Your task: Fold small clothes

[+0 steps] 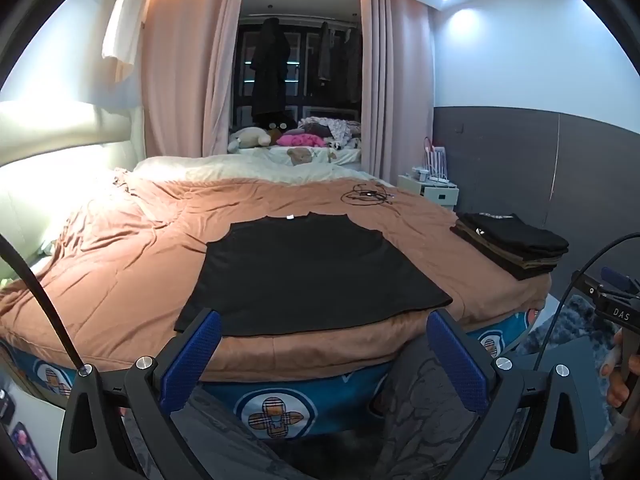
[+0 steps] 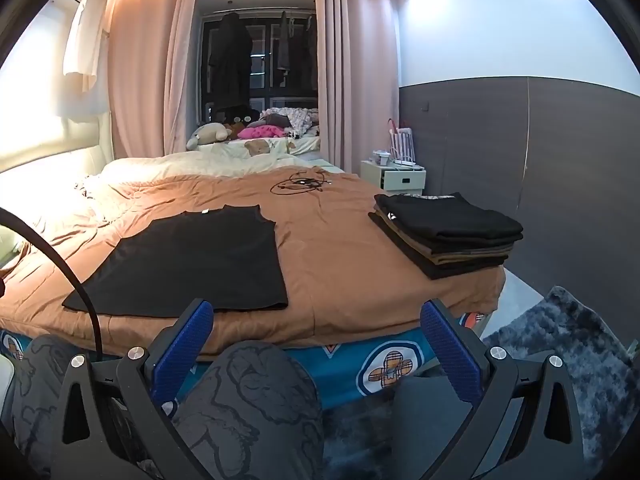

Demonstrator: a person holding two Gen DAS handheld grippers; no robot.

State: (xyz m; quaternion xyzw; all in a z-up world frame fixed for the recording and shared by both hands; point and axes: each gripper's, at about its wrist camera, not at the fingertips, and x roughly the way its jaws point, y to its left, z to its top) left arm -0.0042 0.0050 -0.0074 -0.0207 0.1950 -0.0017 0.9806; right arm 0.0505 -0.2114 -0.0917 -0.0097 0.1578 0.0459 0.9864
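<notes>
Both tongs stood wide apart and empty: the left gripper (image 1: 324,344) and right gripper (image 2: 316,336) hung below the bed edge. At centre frame a black shirt (image 1: 312,272) lay flat on the brown blanket (image 2: 340,264). A folded stack (image 2: 448,232) sat at right. Upper centre, a tangled item, probably cables (image 2: 302,184), lay beyond.

One flat shirt (image 1: 308,268), one folded stack (image 2: 448,232).
</notes>
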